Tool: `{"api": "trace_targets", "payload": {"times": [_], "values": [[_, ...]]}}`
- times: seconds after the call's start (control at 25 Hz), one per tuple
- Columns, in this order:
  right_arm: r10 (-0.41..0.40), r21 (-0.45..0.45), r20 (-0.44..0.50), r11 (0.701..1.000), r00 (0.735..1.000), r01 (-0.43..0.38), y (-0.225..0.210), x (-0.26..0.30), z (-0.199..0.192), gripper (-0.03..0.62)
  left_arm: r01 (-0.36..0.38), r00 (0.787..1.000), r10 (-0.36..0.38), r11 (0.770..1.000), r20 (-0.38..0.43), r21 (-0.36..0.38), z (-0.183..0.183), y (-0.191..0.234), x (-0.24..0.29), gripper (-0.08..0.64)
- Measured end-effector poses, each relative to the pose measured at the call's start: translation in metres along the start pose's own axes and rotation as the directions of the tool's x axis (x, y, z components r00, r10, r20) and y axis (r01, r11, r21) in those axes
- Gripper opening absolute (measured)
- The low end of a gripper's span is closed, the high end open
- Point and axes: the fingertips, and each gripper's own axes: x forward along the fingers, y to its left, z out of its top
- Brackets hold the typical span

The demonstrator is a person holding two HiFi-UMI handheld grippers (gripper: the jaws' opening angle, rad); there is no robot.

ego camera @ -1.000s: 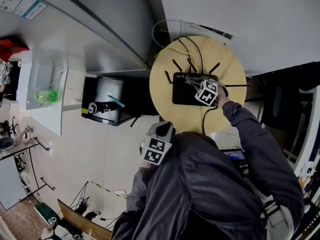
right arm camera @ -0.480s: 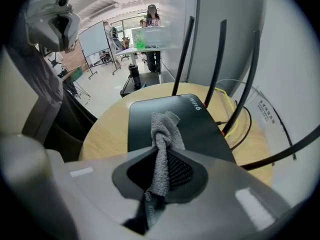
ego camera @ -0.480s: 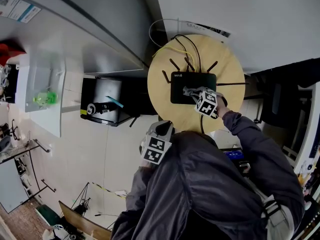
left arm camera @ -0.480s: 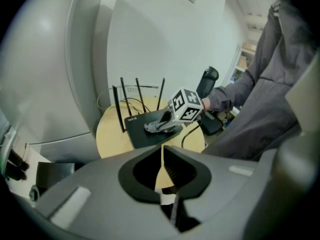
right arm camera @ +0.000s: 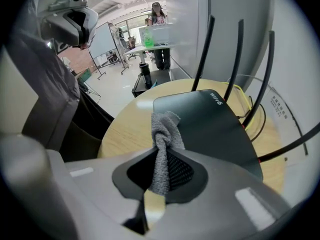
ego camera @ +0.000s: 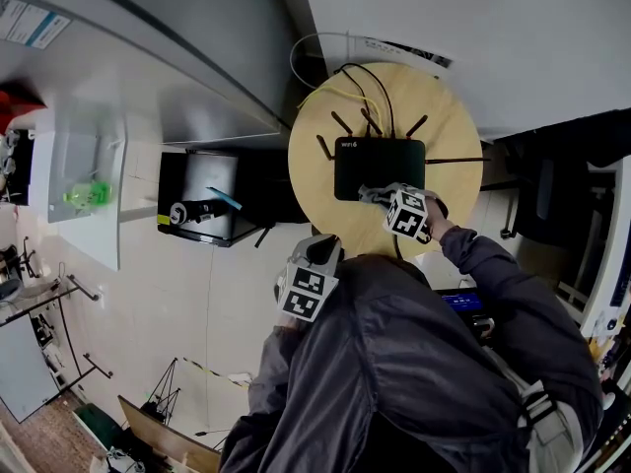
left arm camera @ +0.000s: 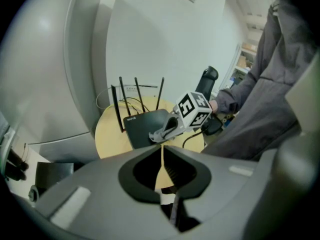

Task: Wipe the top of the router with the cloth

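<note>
Right claw (ego camera: 378, 194) clamping a gray cloth (right arm camera: 161, 134) against a black router's (ego camera: 380, 164) top.
The router is sitting on a round wooden tabletop (ego camera: 455, 126), cloth touching its near edge. The left claw (left arm camera: 162, 156) is hovering off the tabletop, 2 jaws meeting on nothing.

**Right arm out, left arm tucked in**

The right arm (ego camera: 493, 269) reaches forward from the body with the elbow bent, its grey sleeve running up to the wrist. The right gripper (ego camera: 375, 194) sits at the far end, nose aimed far and left. Its jaws are clamped hard on a twisted grey cloth (right arm camera: 161, 134) that bunches up between them. The left gripper (ego camera: 321, 248) hangs close against the chest at the near left, nose pointing far. Its jaws are pressed together with only a thin slit between them and nothing in the bite. The left arm (ego camera: 281, 372) is folded tight along the torso.
</note>
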Motion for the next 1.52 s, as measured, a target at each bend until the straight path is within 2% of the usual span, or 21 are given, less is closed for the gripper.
{"api": "trace_targets", "payload": {"times": [0.04, 0.12, 0.2, 0.4, 0.56, 0.64, 0.84, 1.08, 1.52], "values": [[0.045, 0.022, 0.001, 0.999, 0.999, -0.045, 0.005, 0.0, -0.002, 0.032, -0.001, 1.0, 0.001, 1.0, -0.003, -0.002, -0.001, 0.0, 0.0, 0.012], [0.134, 0.122, 0.034, 0.983, 0.99, -0.137, 0.008, -0.002, -0.007, 0.032, -0.007, 1.0, 0.007, 1.0, -0.007, -0.005, -0.002, 0.0, -0.001, 0.012], [0.121, 0.199, 0.086, 0.97, 0.989, -0.136, -0.013, -0.01, -0.008, 0.032, -0.01, 1.0, 0.01, 1.0, 0.0, -0.004, 0.0, 0.001, -0.002, 0.012], [-0.066, 0.202, 0.071, 0.978, 0.995, 0.051, -0.095, -0.03, -0.014, 0.032, -0.007, 1.0, 0.007, 1.0, 0.0, 0.001, 0.001, -0.001, -0.003, 0.012], [-0.225, 0.097, 0.041, 0.971, 0.974, 0.22, -0.14, -0.034, -0.012, 0.034, -0.009, 1.0, 0.009, 1.0, -0.011, -0.013, -0.008, -0.002, 0.0, 0.012], [-0.261, 0.064, 0.02, 0.964, 0.965, 0.26, -0.148, -0.029, -0.015, 0.034, -0.015, 1.0, 0.015, 1.0, -0.008, -0.012, -0.007, -0.002, -0.002, 0.012], [-0.293, 0.03, 0.01, 0.956, 0.956, 0.292, -0.145, -0.023, -0.019, 0.032, -0.016, 1.0, 0.016, 1.0, -0.005, -0.001, -0.001, -0.001, -0.005, 0.012], [-0.232, 0.053, -0.016, 0.971, 0.973, 0.232, -0.126, -0.023, -0.023, 0.032, -0.006, 1.0, 0.006, 1.0, -0.004, 0.004, 0.0, -0.001, -0.004, 0.012], [-0.141, 0.082, -0.006, 0.987, 0.99, 0.141, -0.067, -0.021, -0.031, 0.032, 0.014, 1.0, -0.013, 1.0, -0.008, 0.016, 0.001, -0.002, -0.001, 0.012]]}}
